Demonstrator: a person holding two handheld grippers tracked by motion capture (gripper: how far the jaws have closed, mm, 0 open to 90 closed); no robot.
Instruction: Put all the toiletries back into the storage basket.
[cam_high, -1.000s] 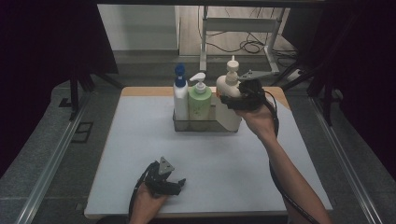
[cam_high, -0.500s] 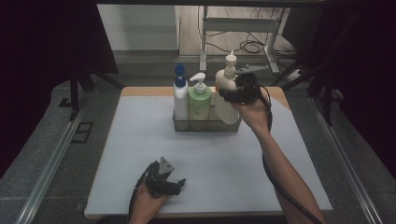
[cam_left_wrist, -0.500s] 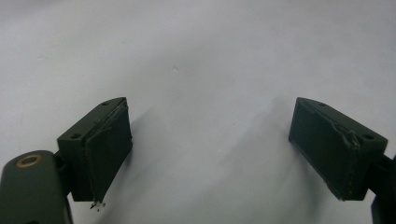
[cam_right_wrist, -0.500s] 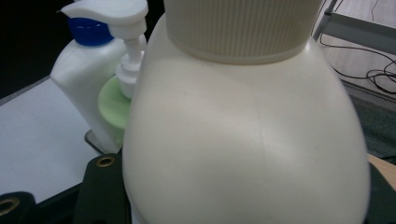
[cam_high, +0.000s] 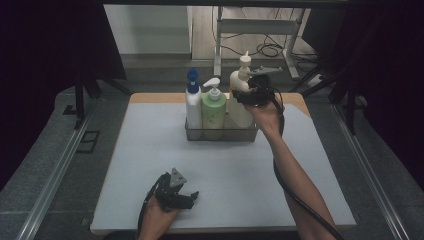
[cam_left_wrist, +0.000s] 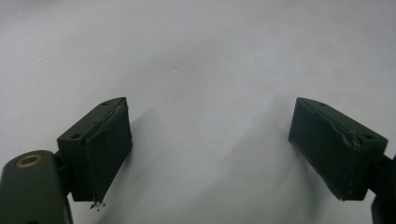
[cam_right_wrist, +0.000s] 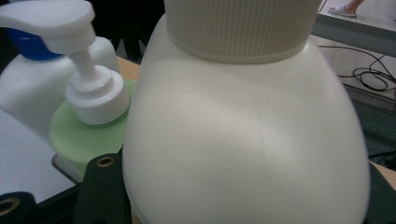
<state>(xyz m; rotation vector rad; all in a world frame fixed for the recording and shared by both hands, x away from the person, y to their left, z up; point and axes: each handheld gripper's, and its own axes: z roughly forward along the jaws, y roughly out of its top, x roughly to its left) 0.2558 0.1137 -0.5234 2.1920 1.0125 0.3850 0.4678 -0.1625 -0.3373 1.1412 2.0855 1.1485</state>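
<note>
A cream pump bottle (cam_high: 240, 102) stands at the right end of a clear caddy (cam_high: 222, 134), beside a green pump bottle (cam_high: 213, 107) and a white bottle with a blue cap (cam_high: 193, 102). My right gripper (cam_high: 248, 96) is shut on the cream bottle's shoulder from the right. In the right gripper view the cream bottle (cam_right_wrist: 243, 140) sits between the jaws of that gripper (cam_right_wrist: 243, 198), with the green bottle (cam_right_wrist: 79, 133) behind it to the left. I cannot tell whether the cream bottle rests on the caddy floor. My left gripper (cam_high: 186, 196) lies open on the white table, and its jaws (cam_left_wrist: 210, 149) hold nothing.
The white tabletop (cam_high: 150, 150) has a wooden rim (cam_high: 150, 97) along the back. Metal rails (cam_high: 55, 170) run along both sides of the table. A metal stand and cables (cam_high: 260, 47) sit on the floor behind. Dark curtains hang at the left and right.
My right gripper and the cream bottle have shifted slightly left and away, closer against the green bottle. The left gripper has stayed put.
</note>
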